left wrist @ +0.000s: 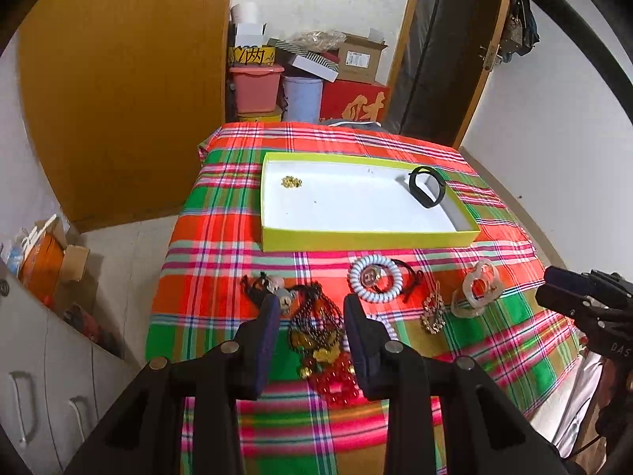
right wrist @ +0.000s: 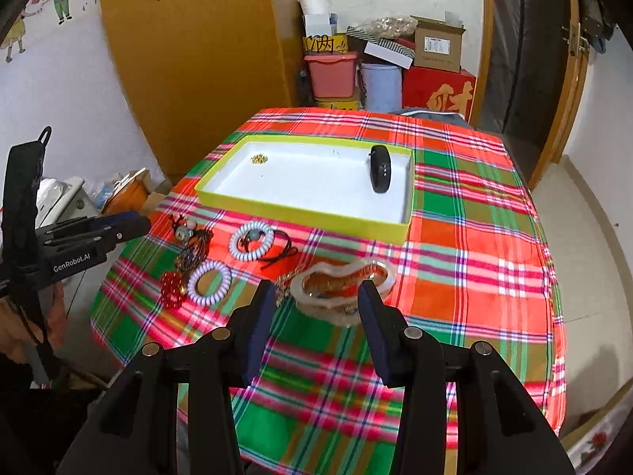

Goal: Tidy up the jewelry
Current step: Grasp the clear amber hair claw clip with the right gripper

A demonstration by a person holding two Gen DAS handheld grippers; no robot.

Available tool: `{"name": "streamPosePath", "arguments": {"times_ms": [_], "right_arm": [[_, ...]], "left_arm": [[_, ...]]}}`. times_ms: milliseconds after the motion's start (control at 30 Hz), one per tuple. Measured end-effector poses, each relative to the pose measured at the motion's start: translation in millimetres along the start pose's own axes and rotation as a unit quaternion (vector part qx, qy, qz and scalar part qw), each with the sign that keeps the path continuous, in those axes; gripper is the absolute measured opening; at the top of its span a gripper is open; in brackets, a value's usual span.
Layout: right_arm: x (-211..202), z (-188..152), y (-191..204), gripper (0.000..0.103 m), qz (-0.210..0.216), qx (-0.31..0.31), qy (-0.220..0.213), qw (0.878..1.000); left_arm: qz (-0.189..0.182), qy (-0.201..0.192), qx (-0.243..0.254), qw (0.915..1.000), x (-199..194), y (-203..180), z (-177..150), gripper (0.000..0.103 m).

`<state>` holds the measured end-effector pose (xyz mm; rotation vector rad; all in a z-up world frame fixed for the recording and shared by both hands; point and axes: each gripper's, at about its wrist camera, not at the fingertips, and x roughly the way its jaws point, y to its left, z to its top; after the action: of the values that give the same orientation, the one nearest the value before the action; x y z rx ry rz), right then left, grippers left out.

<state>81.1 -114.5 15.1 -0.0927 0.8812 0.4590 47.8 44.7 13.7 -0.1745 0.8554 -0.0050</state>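
Observation:
A lime-edged white tray (left wrist: 370, 237) (right wrist: 300, 215) lies on the plaid cloth with a black wristband (left wrist: 427, 192) (right wrist: 380, 170) and a small gold piece (left wrist: 291, 182) in it. In front of it lie loose pieces. My left gripper (left wrist: 310, 304) hovers open above a dark bead necklace (left wrist: 316, 316) and red beads (left wrist: 336, 384). A white spiral hair tie (left wrist: 372, 277) lies just beyond its right finger. My right gripper (right wrist: 316, 289) hovers open over translucent bangles (right wrist: 344, 281), with a gold brooch (right wrist: 285, 283) beside its left finger. Neither holds anything.
The table (right wrist: 474, 237) has bare plaid cloth to the right of the tray. A second spiral tie (right wrist: 209, 281) lies near its front left. Boxes and bins (left wrist: 300, 79) are stacked behind, a wooden wardrobe (left wrist: 118, 99) stands left, and white cabinets (left wrist: 39, 356) sit at lower left.

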Motion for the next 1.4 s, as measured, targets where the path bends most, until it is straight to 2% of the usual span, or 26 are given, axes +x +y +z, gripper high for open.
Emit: {"name": "streamPosePath", "arguments": {"times_ms": [200,567,800,1000,1400], "right_arm": [[-2,-9,2,0.048,0.005,-0.003,0.001,1.0],[3,-14,-3,0.049,0.005,0.004,0.014,1.0],[7,-14,-7,0.049,0.004,0.007,0.019,1.0],[16,-15,-8,0.049,0.004,0.008,0.029,1.0],[35,-9,-17,0.049,0.004,0.027,0.041,0.999]], "left_arm": [[-0.013,0.016,-0.008,0.9998,-1,-2,-10,0.033],[-0.029,0.029,-0.003,0.9992,0,-3,-18,0.033],[-0.044,0.045,0.007,0.998,10,-9,-26,0.034],[-0.041,0.067,0.008,0.9969,26,-9,-32,0.034],[-0.053,0.08,0.007,0.9954,43,-6,-34,0.034]]}}
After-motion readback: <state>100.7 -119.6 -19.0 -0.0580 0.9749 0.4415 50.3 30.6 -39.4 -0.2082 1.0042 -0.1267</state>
